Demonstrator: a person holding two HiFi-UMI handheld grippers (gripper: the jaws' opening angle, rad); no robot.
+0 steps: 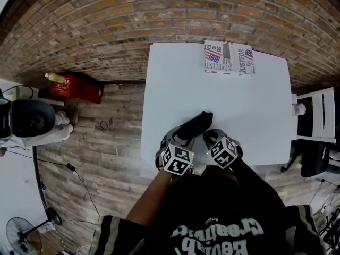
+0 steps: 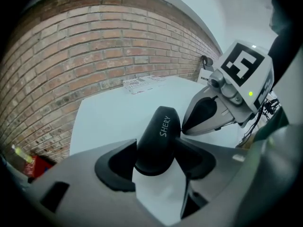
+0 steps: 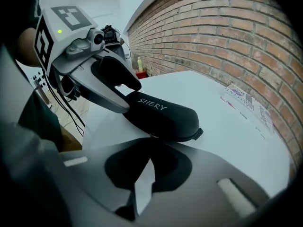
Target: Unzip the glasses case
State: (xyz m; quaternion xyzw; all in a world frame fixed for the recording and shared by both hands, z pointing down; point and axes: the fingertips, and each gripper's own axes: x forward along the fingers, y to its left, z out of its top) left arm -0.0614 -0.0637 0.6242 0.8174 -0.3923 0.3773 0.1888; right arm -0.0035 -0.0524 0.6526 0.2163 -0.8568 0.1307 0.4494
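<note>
**Black glasses case between two claws at the near edge of the surface**

The glasses case (image 1: 194, 125) (image 2: 158, 141) (image 3: 163, 117) is a long, black, matte shell with rounded ends and a domed top that carries the word "SHERY" in white capitals. A seam runs round its side, and a small black tab (image 3: 198, 134) sticks out at its far end. The lid sits down on the base.

The case lies flat on the white surface (image 1: 239, 105), close to the person's edge. In the head view it lies on a slant, with the far end pointing up and to the right.

The left claw (image 1: 179, 137) (image 2: 156, 167) (image 3: 127, 97) stands wide. The near end of the case fills the gap between its two dark pads. From these views the pads look close at either side rather than pressing in.

The right claw (image 1: 211, 136) (image 2: 187, 126) (image 3: 149, 150) is closed narrow. Its tip is against the long side of the case at the seam. A tiny pale bit of zipper hardware shows there, but whether it is pinched cannot be made out.

Well apart, at the far edge of the surface by the brick wall (image 1: 106, 25), lies a printed sheet (image 1: 229, 58) with flag motifs.
</note>
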